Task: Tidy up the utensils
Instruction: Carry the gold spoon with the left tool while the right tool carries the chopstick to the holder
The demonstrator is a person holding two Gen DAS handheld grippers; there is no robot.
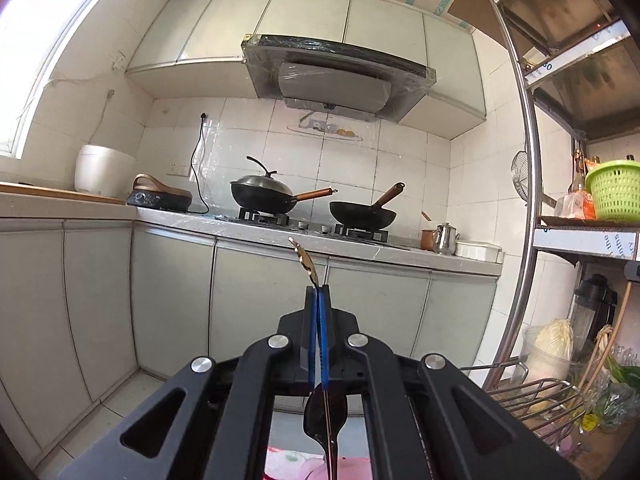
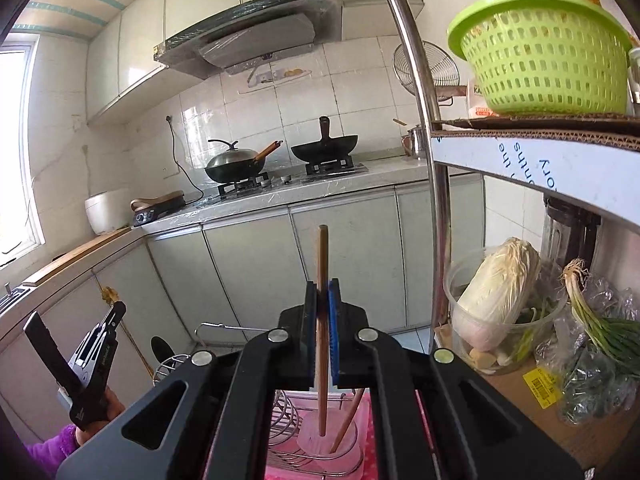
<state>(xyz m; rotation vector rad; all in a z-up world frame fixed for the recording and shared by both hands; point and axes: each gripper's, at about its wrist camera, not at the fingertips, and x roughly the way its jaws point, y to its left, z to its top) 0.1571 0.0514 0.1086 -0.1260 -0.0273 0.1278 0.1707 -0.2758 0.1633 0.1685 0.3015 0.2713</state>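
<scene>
The left gripper (image 1: 319, 292) has its jaws clamped on a dark spoon (image 1: 322, 416), held edge-on: gold handle tip up ahead, bowl hanging behind the pads over the pink tray (image 1: 280, 460). The right gripper (image 2: 323, 292) is clamped on a wooden chopstick (image 2: 322, 256), upright, its lower end inside the clear holder (image 2: 316, 440) at the middle of the pink tray, where another chopstick (image 2: 348, 420) leans. I judge the chopstick should go straight down before release. The spoon should follow only when the right gripper is clear, as the holder's mouth looks narrow.
</scene>
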